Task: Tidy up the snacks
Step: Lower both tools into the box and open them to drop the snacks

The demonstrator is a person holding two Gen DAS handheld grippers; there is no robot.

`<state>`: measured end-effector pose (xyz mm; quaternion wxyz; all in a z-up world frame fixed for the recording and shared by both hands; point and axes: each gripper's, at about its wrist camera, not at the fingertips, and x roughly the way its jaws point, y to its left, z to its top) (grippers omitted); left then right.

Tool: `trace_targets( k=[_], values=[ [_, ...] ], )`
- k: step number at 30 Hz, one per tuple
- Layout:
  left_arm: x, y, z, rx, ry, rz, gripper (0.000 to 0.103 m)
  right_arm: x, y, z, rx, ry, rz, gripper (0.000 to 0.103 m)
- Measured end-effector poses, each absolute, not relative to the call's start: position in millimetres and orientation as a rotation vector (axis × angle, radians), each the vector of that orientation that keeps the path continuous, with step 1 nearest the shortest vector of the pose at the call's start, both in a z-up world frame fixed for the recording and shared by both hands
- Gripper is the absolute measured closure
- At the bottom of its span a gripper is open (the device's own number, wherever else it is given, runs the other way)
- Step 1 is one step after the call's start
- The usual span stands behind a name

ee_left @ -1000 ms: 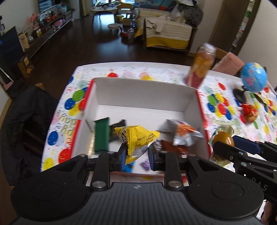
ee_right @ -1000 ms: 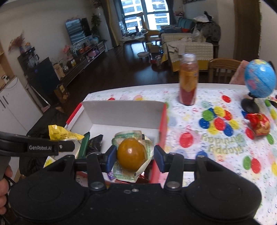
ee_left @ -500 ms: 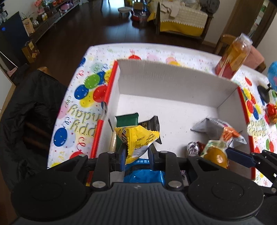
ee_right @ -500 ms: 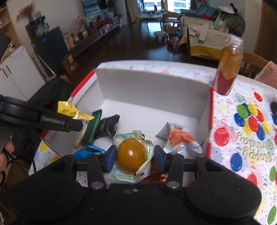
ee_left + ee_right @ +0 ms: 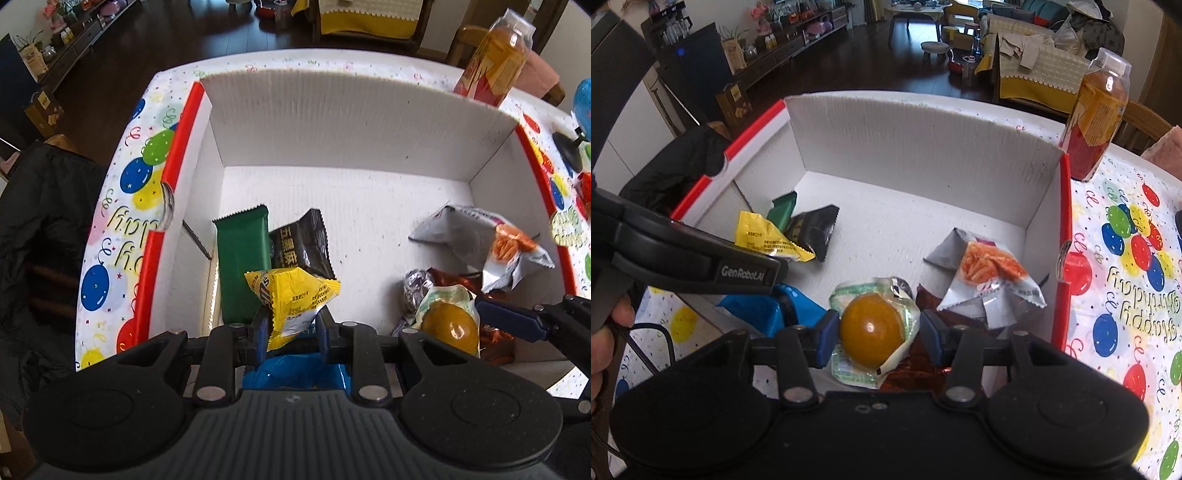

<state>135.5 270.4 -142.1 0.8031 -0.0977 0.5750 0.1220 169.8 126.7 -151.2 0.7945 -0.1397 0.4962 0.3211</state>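
The left gripper (image 5: 291,325) has its fingers pinched on a yellow snack packet (image 5: 291,301) held over the near end of the white box (image 5: 351,133), the packet's long axis running up and away from the fingers. In its own view the right gripper (image 5: 875,338) has fingers closed around an orange jelly cup (image 5: 871,338), wrapper ends sticking up and down. Only the right view shows the hand (image 5: 609,332) on the left gripper; the left view alone shows the globe (image 5: 583,99) beyond the bottle (image 5: 495,62) on the desk (image 5: 122,199).
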Motion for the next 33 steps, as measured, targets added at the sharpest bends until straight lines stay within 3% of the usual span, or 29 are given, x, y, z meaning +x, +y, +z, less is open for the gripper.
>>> trace_targets(
  k=[10,12,14,26,33],
  values=[
    [130,269,-142,-0.208,1.236,0.272,0.074,168,119,-148,-0.289,1.060,0.687,0.055],
    [128,269,-139,-0.210,1.229,0.270,0.068,167,117,-144,-0.287,1.052,0.686,0.054],
    [125,267,-135,-0.208,1.215,0.270,0.050,165,114,-140,-0.277,1.047,0.689,0.052],
    [98,256,-98,-0.192,1.121,0.274,0.048,148,88,-103,-0.209,0.973,0.692,0.038],
    [79,246,-74,-0.198,1.060,0.250,0.042,138,63,-79,-0.161,0.908,0.691,0.023]
  ],
)
